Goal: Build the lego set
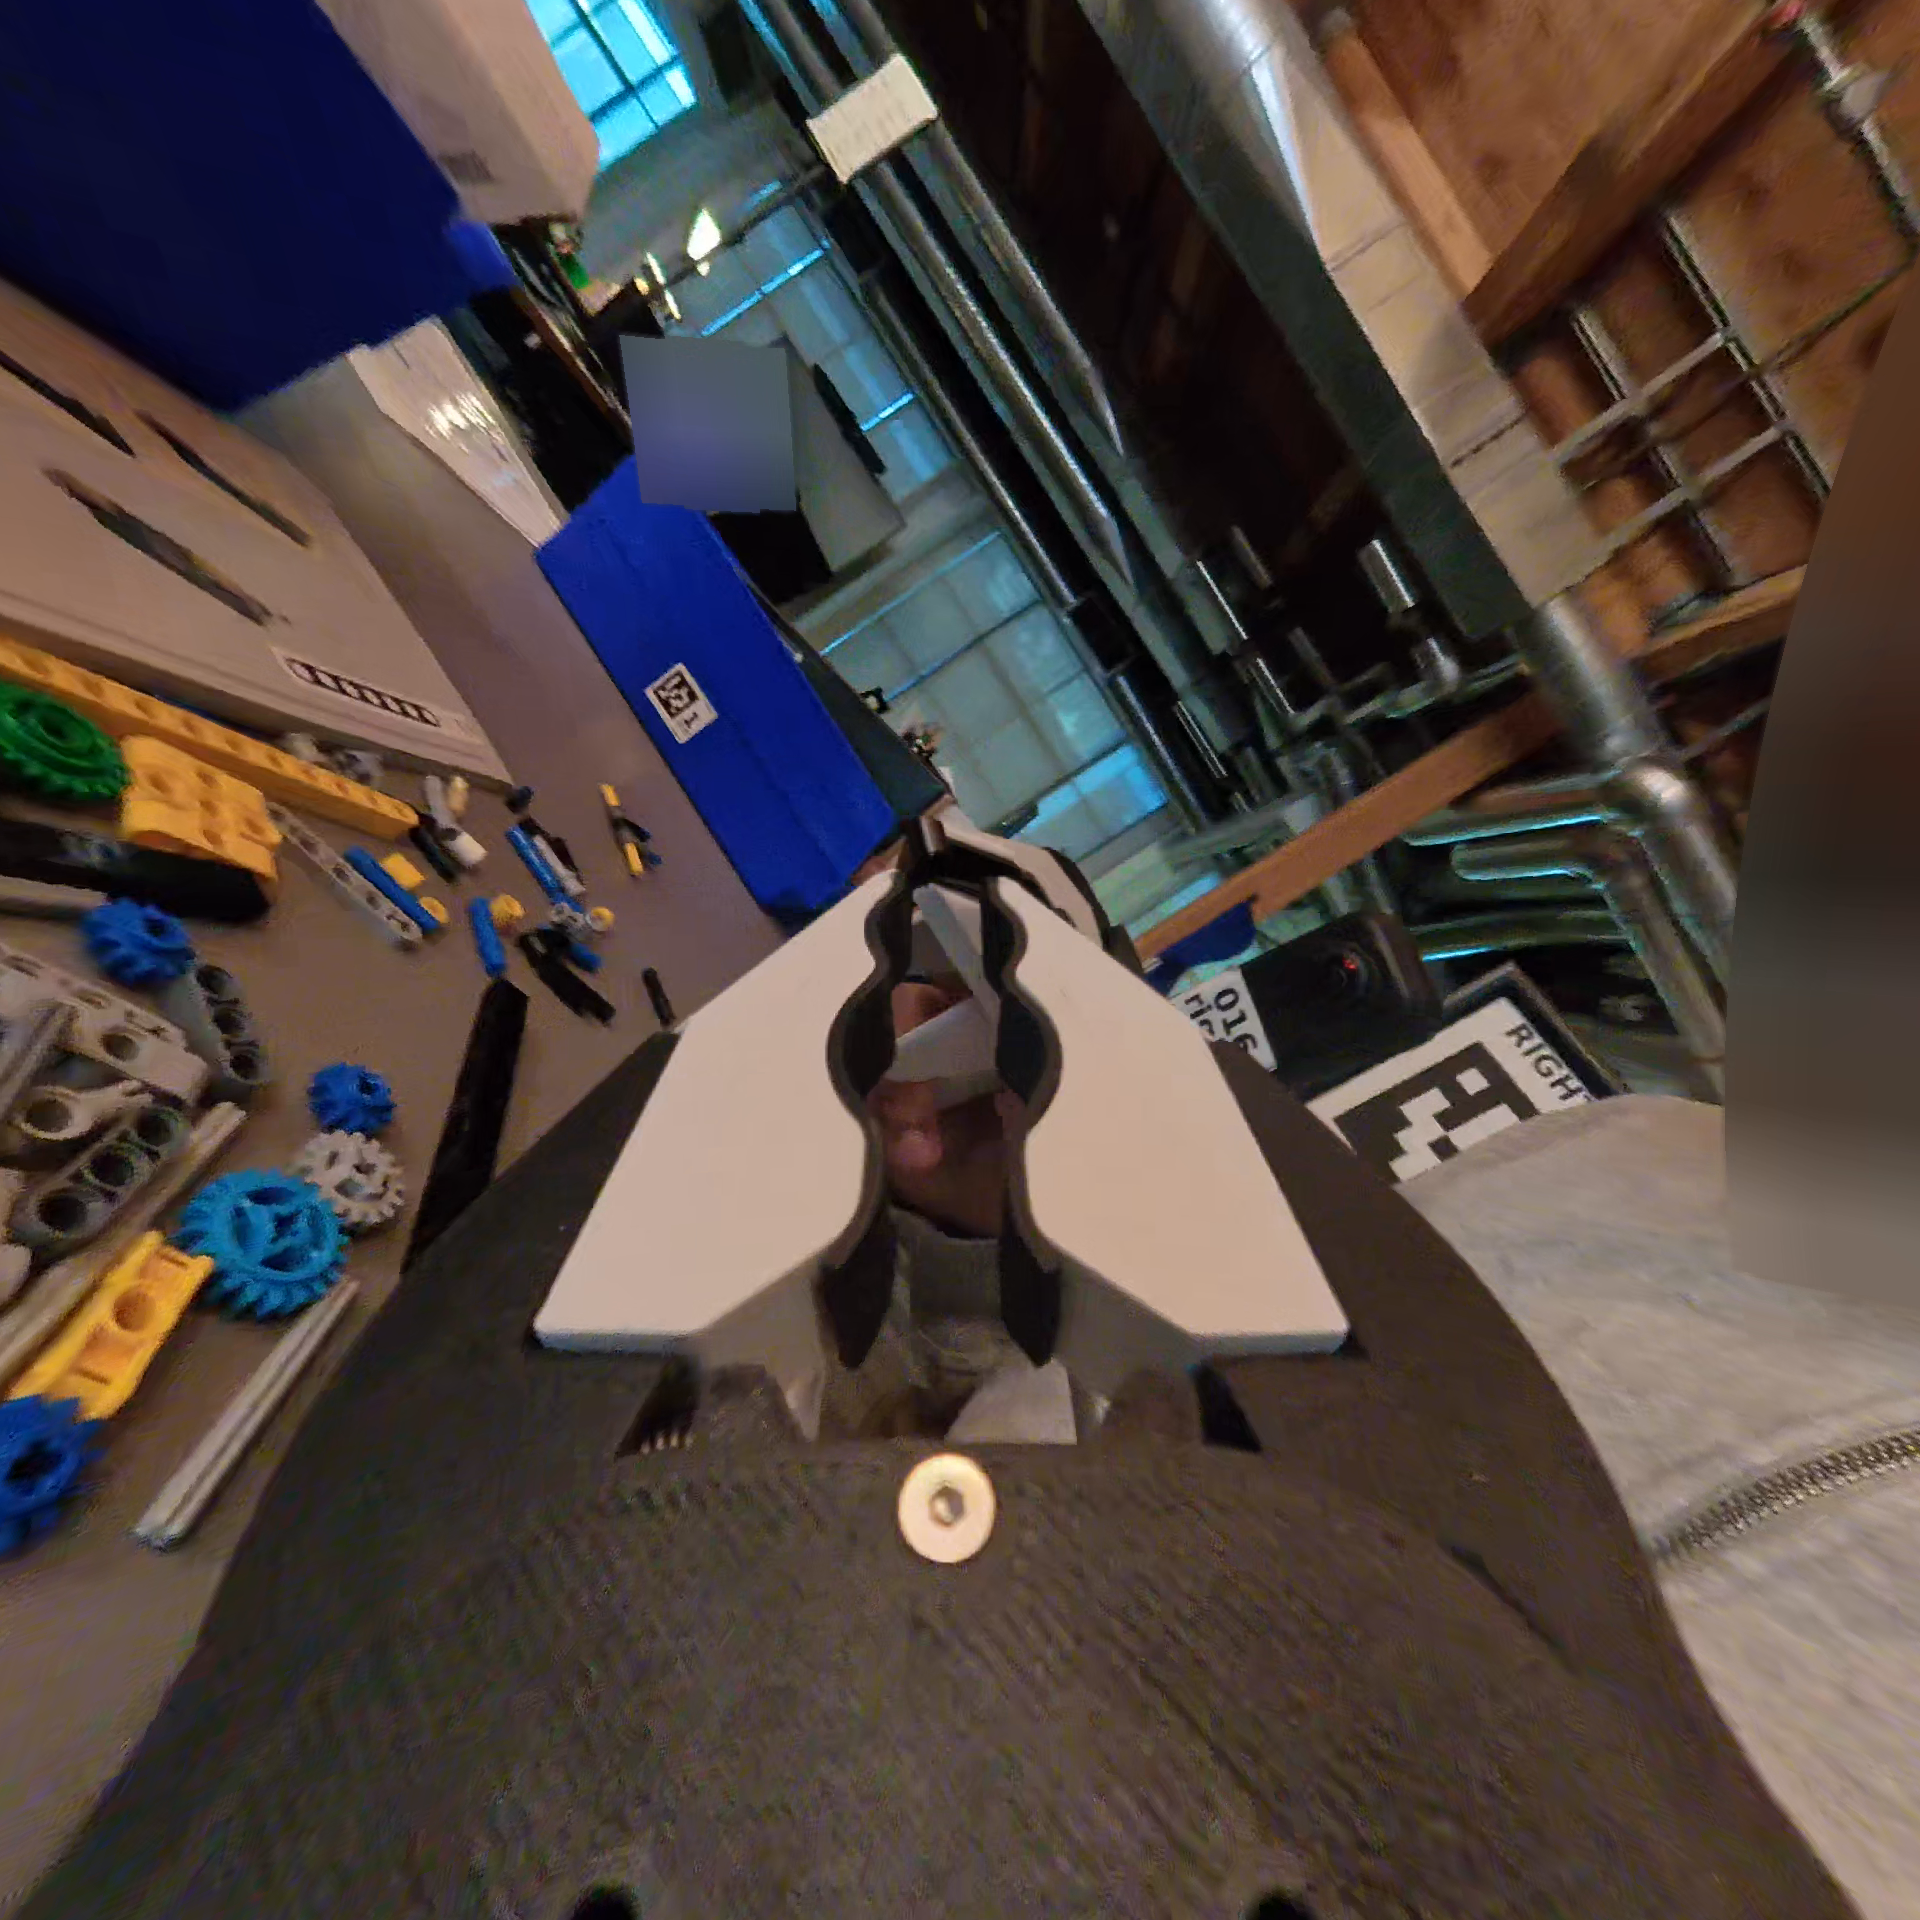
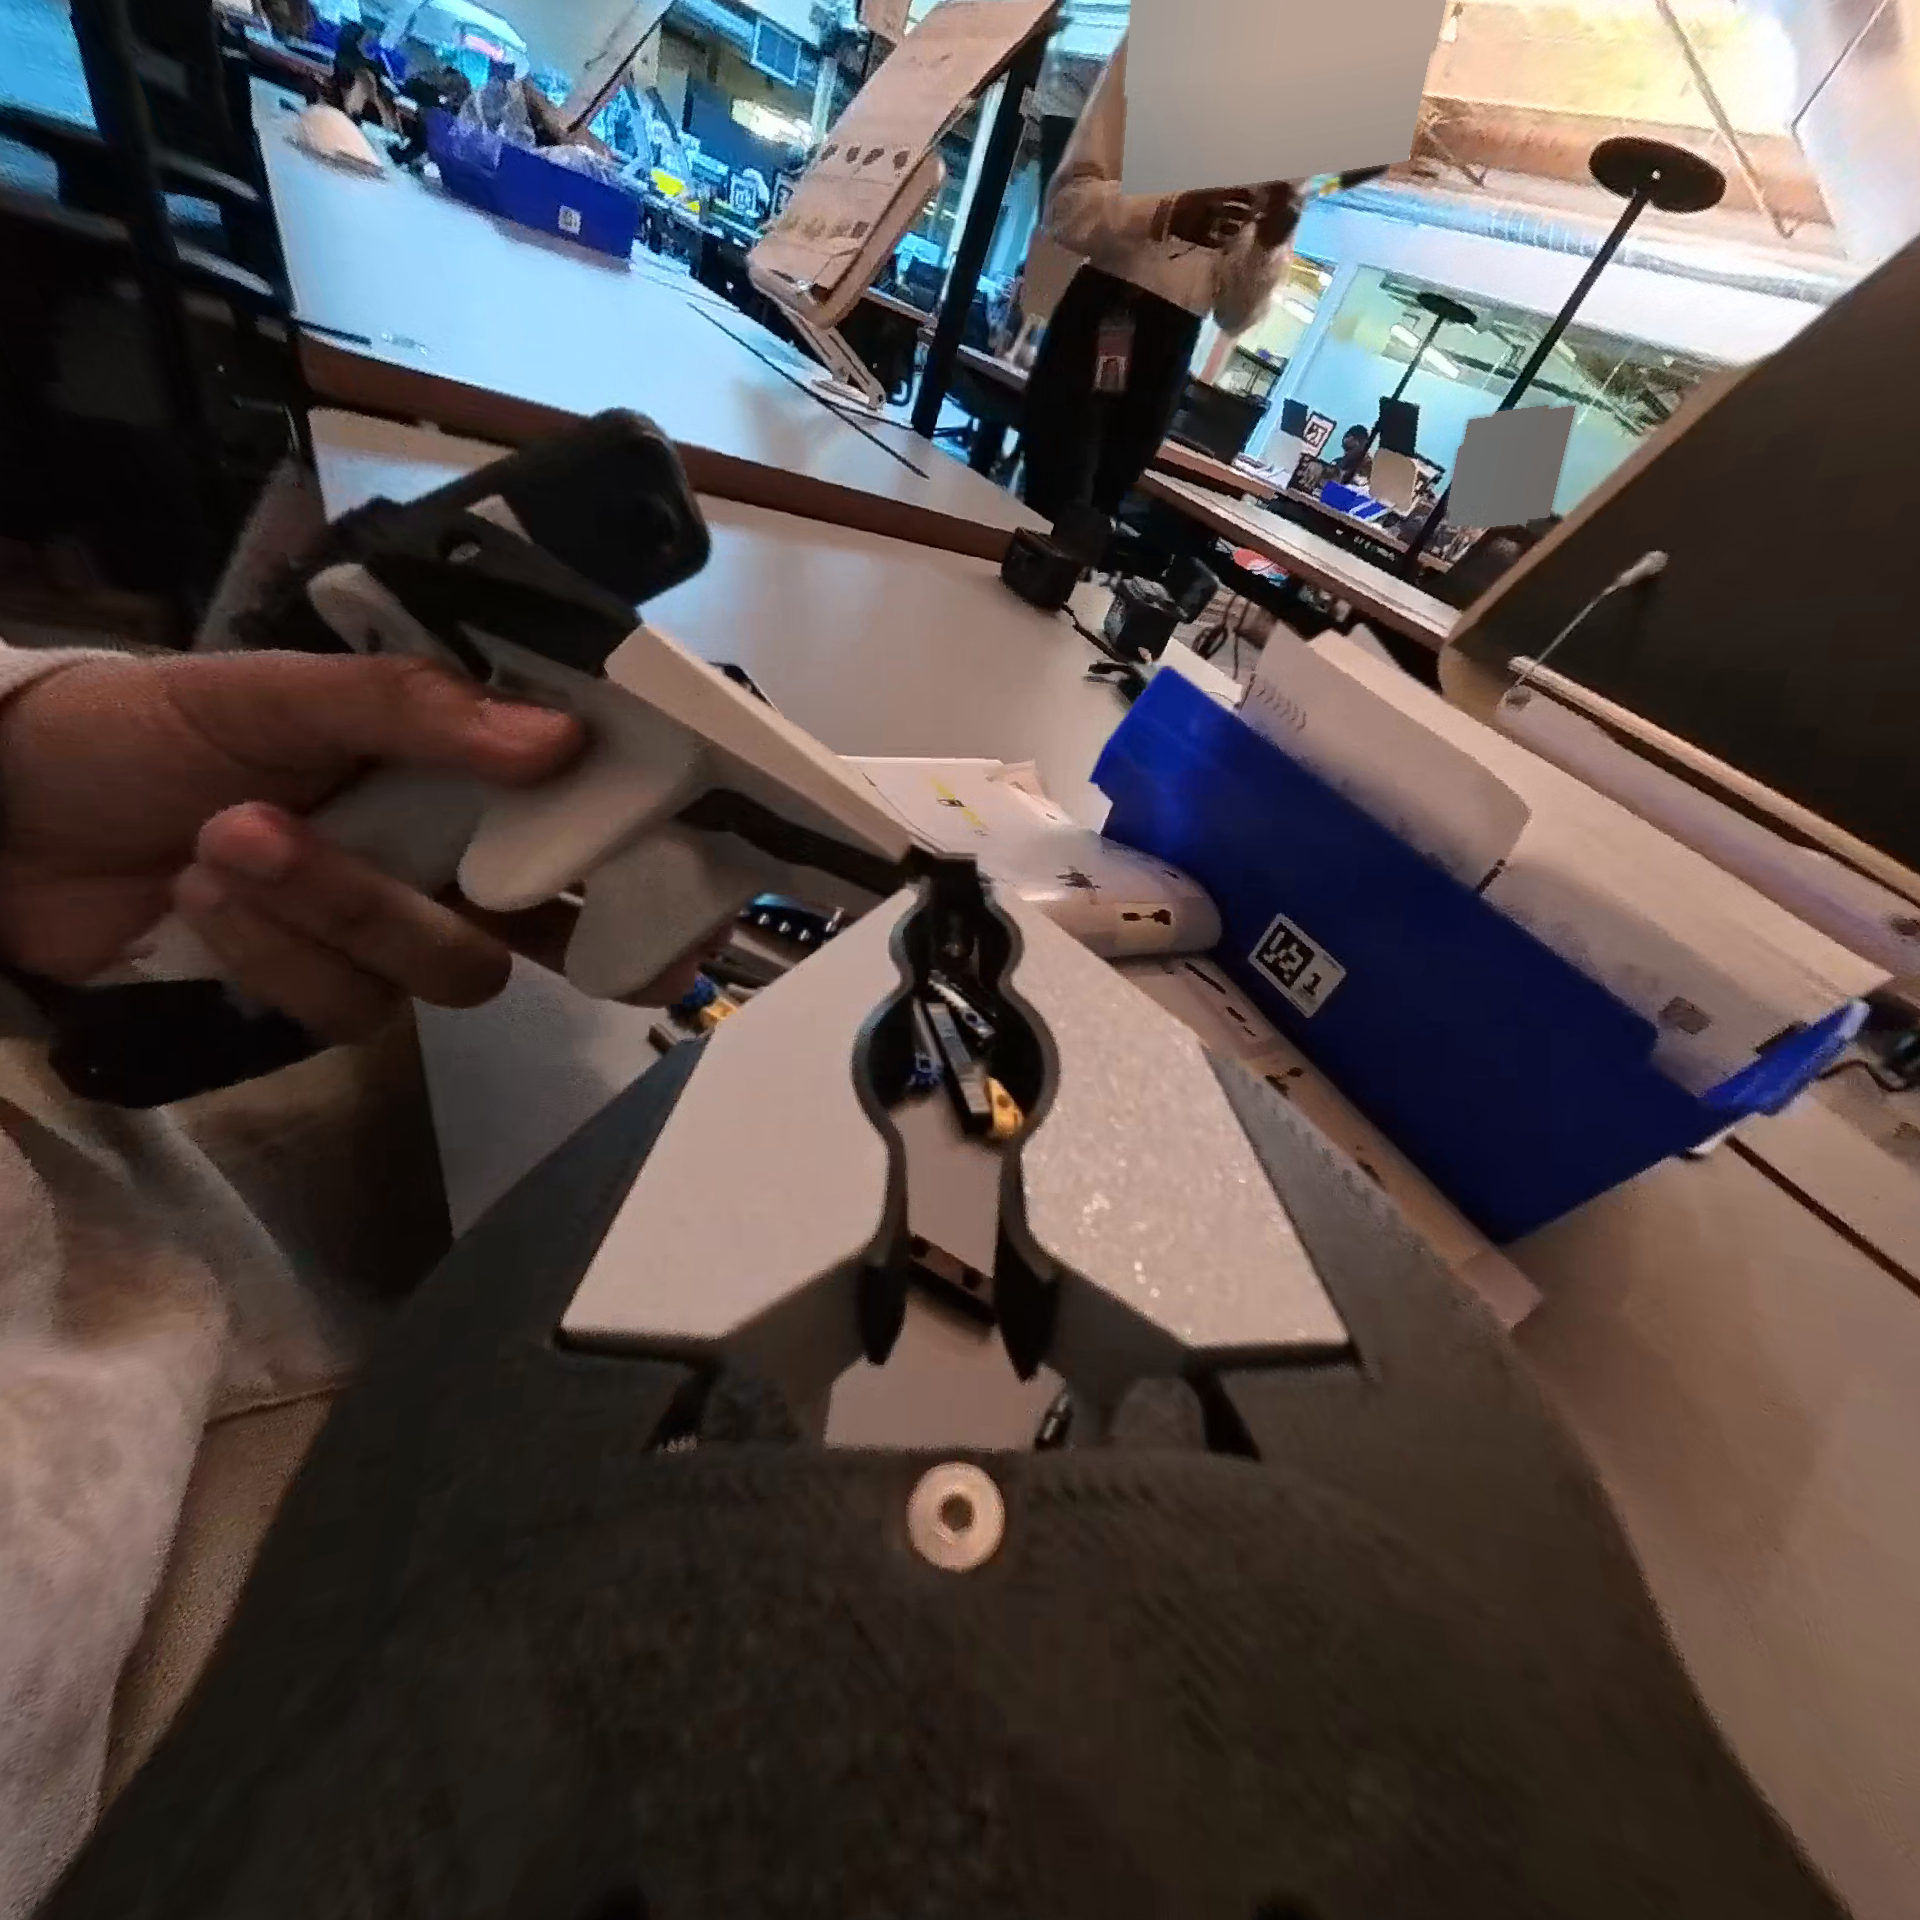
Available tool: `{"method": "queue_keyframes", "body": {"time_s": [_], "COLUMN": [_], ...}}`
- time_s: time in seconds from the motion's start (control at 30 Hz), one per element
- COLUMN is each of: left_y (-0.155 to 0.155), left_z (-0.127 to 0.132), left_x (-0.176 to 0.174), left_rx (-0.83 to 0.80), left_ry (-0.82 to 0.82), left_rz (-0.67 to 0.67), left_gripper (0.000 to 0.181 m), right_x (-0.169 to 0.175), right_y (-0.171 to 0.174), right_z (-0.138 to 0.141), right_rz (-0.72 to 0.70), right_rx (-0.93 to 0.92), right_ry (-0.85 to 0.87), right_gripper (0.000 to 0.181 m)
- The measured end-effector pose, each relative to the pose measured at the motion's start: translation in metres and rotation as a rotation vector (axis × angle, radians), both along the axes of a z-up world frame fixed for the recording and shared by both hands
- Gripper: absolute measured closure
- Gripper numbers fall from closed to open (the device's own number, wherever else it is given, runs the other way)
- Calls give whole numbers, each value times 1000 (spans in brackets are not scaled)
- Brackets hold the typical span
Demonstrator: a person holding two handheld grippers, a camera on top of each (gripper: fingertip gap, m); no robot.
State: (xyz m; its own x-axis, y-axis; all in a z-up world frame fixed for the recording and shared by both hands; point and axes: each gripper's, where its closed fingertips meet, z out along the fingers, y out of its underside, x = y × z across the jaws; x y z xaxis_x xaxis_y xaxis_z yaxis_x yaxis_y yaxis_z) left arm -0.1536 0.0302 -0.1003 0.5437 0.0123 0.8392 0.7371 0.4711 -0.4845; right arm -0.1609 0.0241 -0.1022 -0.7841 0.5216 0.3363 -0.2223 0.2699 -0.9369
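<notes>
Both grippers are raised above the table with their tips meeting. In the left wrist view my left gripper (image 1: 923, 844) is shut on a small black Lego piece (image 1: 921, 868), and the right gripper's dark tip (image 1: 928, 814) comes in from above and touches it. In the right wrist view my right gripper (image 2: 951, 878) is shut on a small black piece (image 2: 956, 902), and the left gripper (image 2: 912, 862) reaches it from the left, held by a hand (image 2: 312, 831). I cannot tell whether it is one piece or two joined.
Loose parts lie on the grey table at left: a yellow beam (image 1: 208, 738), a green gear (image 1: 52, 738), blue gears (image 1: 260, 1242), a grey gear (image 1: 348, 1174), grey beams (image 1: 104, 1091) and blue pins (image 1: 540, 862). A blue bin (image 2: 1403, 997) and a booklet (image 2: 966, 810) lie beyond. The tips of both grippers are at nearly the same place. The grey gear (image 1: 348, 1174) is about equally far from each gripper, around 11 cm.
</notes>
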Motion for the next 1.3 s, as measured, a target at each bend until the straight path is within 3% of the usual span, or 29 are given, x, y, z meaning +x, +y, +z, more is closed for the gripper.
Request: {"method": "queue_keyframes", "body": {"time_s": [0.03, 0.77, 1.3], "left_y": [1, -4, -9], "left_z": [-1, -7, -9], "left_x": [0, -2, -6], "left_rx": [-4, 24, 6], "left_ry": [-4, -41, -21], "left_rz": [-3, -28, -10], "left_gripper": [169, 176, 181], "right_x": [1, 8, 9], "right_y": [-2, -5, -7], "right_z": [-1, -7, -11], "right_rz": [0, 33, 70], "right_rx": [11, 69, 11], "right_ry": [11, 95, -8], "right_gripper": [176, 173, 176]}}
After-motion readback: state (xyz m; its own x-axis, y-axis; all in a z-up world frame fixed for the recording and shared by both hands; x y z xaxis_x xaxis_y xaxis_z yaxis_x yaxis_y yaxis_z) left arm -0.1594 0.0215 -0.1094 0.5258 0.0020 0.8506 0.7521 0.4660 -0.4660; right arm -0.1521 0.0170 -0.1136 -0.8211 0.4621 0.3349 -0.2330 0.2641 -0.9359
